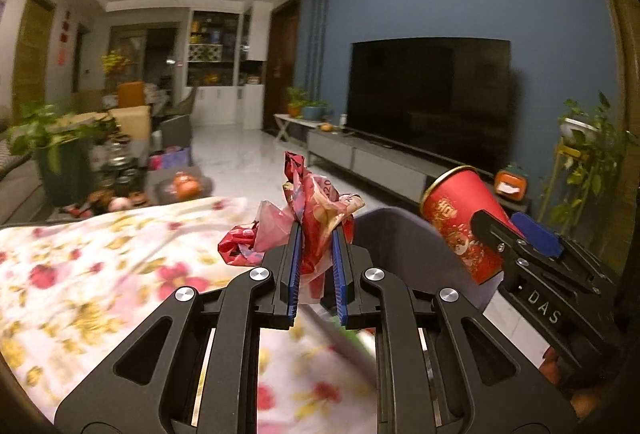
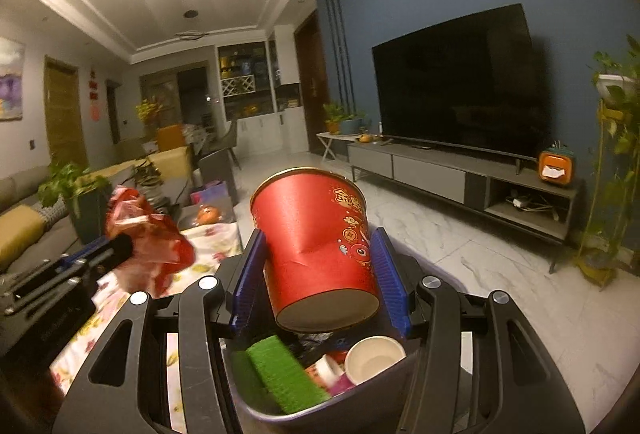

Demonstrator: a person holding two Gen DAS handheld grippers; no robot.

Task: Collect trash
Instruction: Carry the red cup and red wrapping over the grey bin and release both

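My left gripper (image 1: 317, 234) is shut on a crumpled red and pink plastic wrapper (image 1: 310, 205), held up above the floral tablecloth (image 1: 100, 266). My right gripper (image 2: 320, 246) is shut on a red paper cup (image 2: 316, 238) with gold print, tilted, directly above a grey trash bin (image 2: 280, 412). The bin holds a green scrubbing pad (image 2: 280, 374), a white paper cup (image 2: 374, 358) and small bits. In the left wrist view the red cup (image 1: 460, 222) and right gripper (image 1: 516, 238) are at the right, over the bin's rim (image 1: 400, 230). The wrapper (image 2: 148, 234) shows at left in the right wrist view.
A large black TV (image 2: 456, 89) hangs on a blue wall above a grey cabinet (image 2: 460, 177). Potted plants (image 1: 588, 161) stand at the far right. A cluttered coffee table (image 1: 120, 177) and sofa (image 2: 24, 222) lie to the left. White marble floor (image 2: 460, 246) lies between.
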